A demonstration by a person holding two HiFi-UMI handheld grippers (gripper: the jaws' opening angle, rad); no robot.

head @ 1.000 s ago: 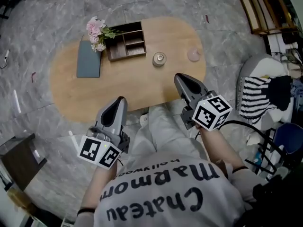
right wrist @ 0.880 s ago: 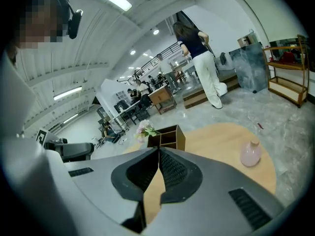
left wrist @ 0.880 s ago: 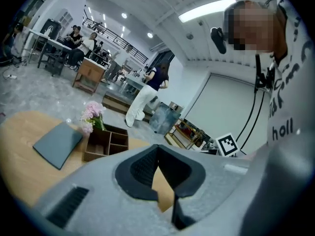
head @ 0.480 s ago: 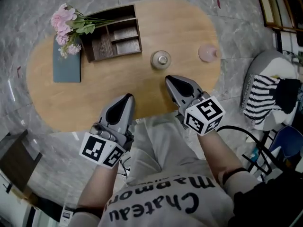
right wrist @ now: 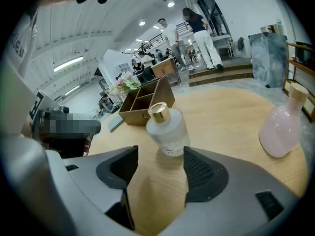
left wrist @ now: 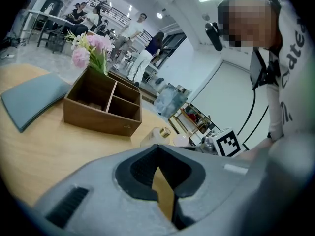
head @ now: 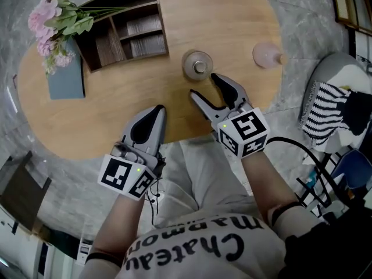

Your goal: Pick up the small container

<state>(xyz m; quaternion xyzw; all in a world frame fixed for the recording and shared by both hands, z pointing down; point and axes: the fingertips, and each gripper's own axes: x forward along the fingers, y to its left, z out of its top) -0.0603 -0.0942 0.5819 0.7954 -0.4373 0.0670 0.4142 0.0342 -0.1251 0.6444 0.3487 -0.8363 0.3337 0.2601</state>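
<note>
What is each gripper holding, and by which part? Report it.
Nothing is held. The right gripper is opening its jaws with nothing between them; the bottle stands just ahead, untouched. The left gripper is shut on nothing.

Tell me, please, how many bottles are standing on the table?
2. The frosted bottle with a gold cap stands near the table's middle; the pink bottle stands to its right, near the table's edge. The wooden organizer could hide others.

A: What's in the upper left of the frame?
B: Pink flowers (head: 49, 22) by a wooden divided box (head: 125, 36), with a grey-blue pad (head: 65, 81) on the oval table (head: 116, 112).
A: And the upper right?
B: A pink bottle (head: 266, 55) near the table's edge.
</note>
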